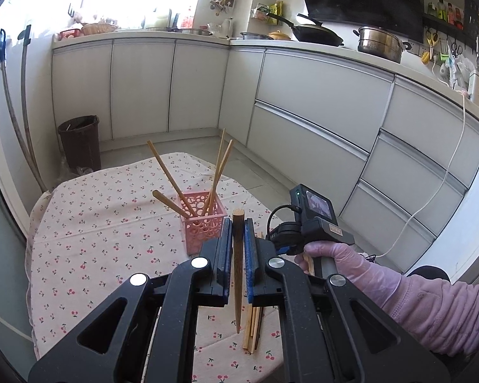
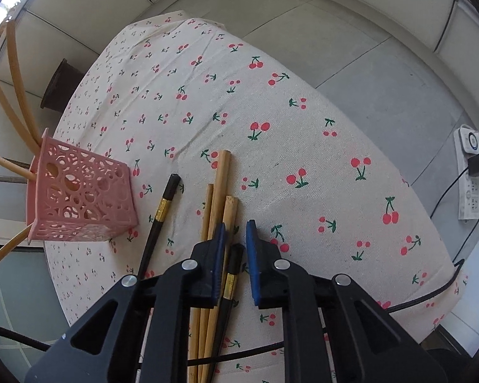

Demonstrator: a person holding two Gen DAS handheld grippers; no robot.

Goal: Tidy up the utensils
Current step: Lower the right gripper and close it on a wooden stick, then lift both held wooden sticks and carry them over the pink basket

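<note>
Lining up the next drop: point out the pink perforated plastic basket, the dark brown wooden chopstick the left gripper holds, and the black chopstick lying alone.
Pink perforated plastic basket [image 1: 202, 227]: left wrist view, front wall.
Dark brown wooden chopstick [image 1: 238, 274]: left wrist view, mid-shaft.
Black chopstick [image 2: 159, 217]: right wrist view, gold band.

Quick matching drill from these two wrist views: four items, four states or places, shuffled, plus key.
Items:
1. dark wooden chopstick
2. pink basket
3. black chopstick with gold band
4. brown bin

States or places:
A. on the floor beyond the table
B. clamped upright in the left gripper
C. lying flat on the cherry tablecloth, beside the basket
D. standing on the table, holding four bamboo chopsticks

Pairs: 1-B, 2-D, 3-C, 4-A
</note>
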